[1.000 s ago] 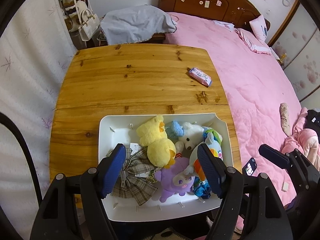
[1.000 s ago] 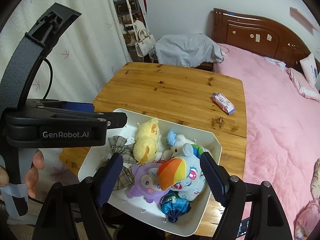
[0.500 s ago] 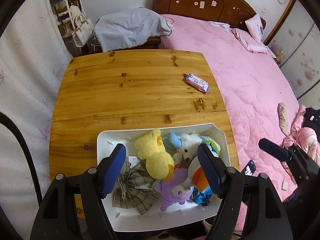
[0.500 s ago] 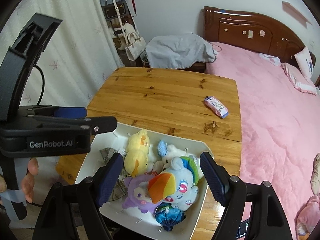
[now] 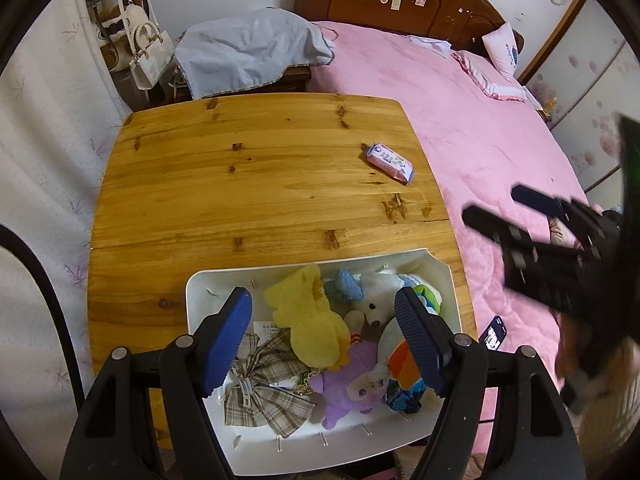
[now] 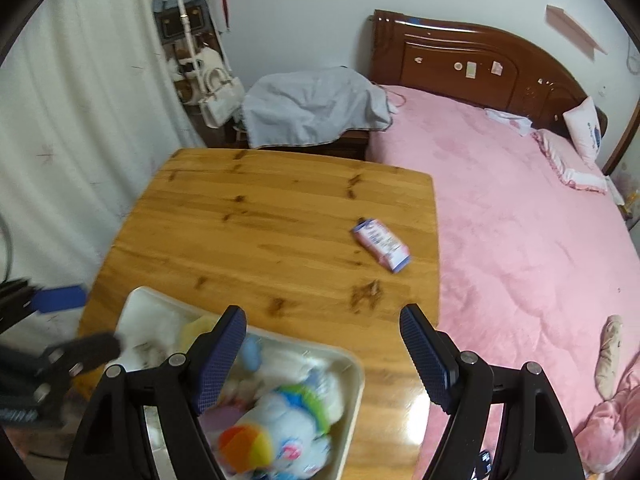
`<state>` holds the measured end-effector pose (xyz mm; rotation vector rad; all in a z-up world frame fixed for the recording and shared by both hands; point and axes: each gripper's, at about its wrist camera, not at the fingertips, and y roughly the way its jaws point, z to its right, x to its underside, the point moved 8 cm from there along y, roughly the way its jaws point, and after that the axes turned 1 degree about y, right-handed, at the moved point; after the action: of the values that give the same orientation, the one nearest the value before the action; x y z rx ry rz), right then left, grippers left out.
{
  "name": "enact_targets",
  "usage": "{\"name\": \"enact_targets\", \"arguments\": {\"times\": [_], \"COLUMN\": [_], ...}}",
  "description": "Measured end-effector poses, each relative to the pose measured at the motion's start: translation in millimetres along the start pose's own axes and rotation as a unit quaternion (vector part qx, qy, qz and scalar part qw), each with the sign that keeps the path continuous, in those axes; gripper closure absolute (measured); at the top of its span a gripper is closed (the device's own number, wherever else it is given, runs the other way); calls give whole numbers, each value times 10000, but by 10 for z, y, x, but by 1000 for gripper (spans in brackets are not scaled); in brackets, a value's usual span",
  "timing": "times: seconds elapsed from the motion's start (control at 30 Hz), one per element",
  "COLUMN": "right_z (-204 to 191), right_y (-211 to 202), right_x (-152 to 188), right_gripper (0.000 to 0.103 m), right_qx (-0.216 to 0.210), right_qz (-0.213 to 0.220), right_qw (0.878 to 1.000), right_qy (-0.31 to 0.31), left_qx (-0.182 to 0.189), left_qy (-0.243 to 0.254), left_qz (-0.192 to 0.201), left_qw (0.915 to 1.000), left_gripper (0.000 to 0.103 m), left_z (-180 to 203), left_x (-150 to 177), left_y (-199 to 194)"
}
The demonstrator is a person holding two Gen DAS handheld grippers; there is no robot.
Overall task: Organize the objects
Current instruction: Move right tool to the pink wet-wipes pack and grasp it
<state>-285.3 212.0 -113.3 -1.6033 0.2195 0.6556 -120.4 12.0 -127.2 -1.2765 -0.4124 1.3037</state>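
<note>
From my left gripper I look straight down into the white tray at the near edge of the wooden table; its two blue pads stand wide apart over the toys and grip nothing. Packed inside the tray I can see a yellow duck plush, a small white bear with a blue knitted piece beside it, a purple plush, a plaid bow towards the left side, and a rainbow-maned pony partly hidden behind the right pad. My right gripper is also spread open and empty, hanging above the table's bare wood just past the tray's right rim; the toys below it are blurred in that view, so I can only make out the pony's colours there. Further out, well apart from the tray, a small pink tissue pack lies alone near the table's right edge. The pink bed runs along that side, close to the table, and a phone rests on the bedspread just beside the tray's right corner. A grey cloth is draped over furniture behind the table, with a white handbag hanging by the curtain.
</note>
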Motion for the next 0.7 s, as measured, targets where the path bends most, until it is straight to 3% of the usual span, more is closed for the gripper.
{"name": "enact_targets", "arguments": {"times": [0.2, 0.33, 0.57, 0.7], "right_z": [226, 407, 678, 725], "right_y": [566, 1053, 1834, 2088], "right_x": [-257, -355, -364, -366], "right_gripper": [23, 23, 23, 23], "right_qx": [-99, 127, 414, 282], "right_qz": [-253, -559, -968, -1072], "right_qw": [9996, 9981, 9926, 9918], "right_qy": [-68, -232, -599, -641], "left_qx": [-18, -8, 40, 32], "left_qy": [-52, -144, -288, -417], "left_qz": [-194, -368, -650, -791], "left_qw": [9998, 9992, 9975, 9960], "left_gripper": [25, 25, 25, 25], "left_z": [-86, -162, -244, -291], "left_x": [-14, -5, 20, 43], "left_y": [183, 344, 612, 743]}}
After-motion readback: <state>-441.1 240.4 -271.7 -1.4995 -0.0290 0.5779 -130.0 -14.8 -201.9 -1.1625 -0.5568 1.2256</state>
